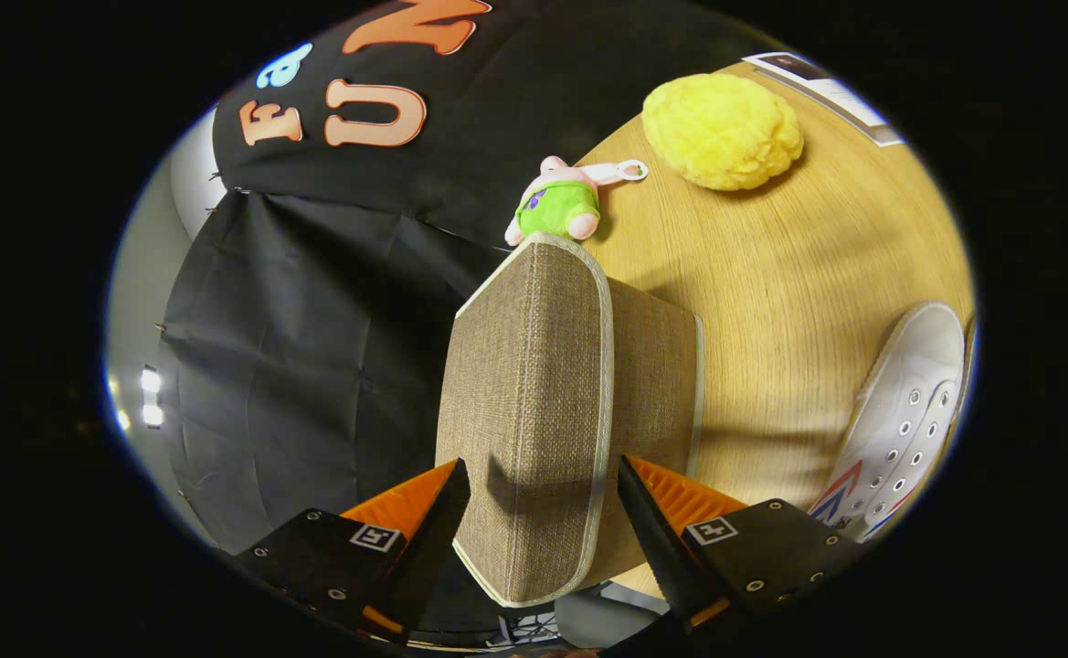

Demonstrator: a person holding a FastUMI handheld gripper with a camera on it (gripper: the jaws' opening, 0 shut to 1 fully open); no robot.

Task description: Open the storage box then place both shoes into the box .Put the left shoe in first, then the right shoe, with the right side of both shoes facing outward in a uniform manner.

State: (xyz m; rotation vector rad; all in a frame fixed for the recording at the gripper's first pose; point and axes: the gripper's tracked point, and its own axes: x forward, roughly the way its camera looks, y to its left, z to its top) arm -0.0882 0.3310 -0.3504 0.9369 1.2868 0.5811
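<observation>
We saw the gripper with its two fingers spread moderately wide, one on each side of the near end of the storage box's lid. The woven, pale-trimmed lid stood raised between them, running away from the fingers. Each finger sat right at a face of the lid, but we could not tell whether both actually pressed on it.

The storage box itself rested on the wooden table, its side wall showing just behind the lifted lid. We counted one white shoe with red and blue stripes, lying on the table well off to the right of the fingers, apart from the box. Beyond the box lay one small plush toy in a green shirt and one yellow fluffy ball, the two near each other.
</observation>
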